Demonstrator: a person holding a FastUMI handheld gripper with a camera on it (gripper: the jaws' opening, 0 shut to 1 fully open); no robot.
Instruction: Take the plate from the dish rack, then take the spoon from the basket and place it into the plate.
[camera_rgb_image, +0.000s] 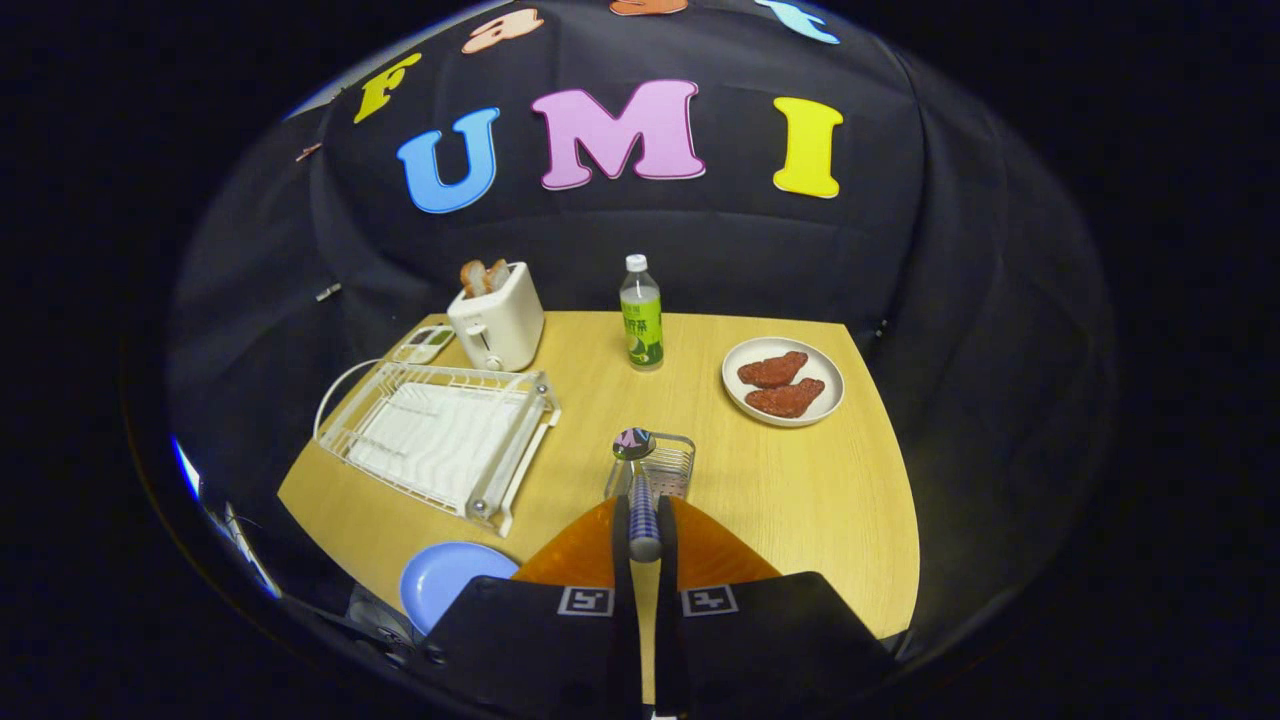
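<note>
Your jaws are clenched on the spoon (640, 490) above the basket (655, 468), so lift it slowly and carry it to the blue plate (448, 585).

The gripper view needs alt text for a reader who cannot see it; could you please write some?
The tool is shut on a spoon above a small wire basket on a wooden table. A blue plate lies beside the fingers, an empty white dish rack beyond it; farther off stand a toaster, a bottle and a plate of food.
</note>
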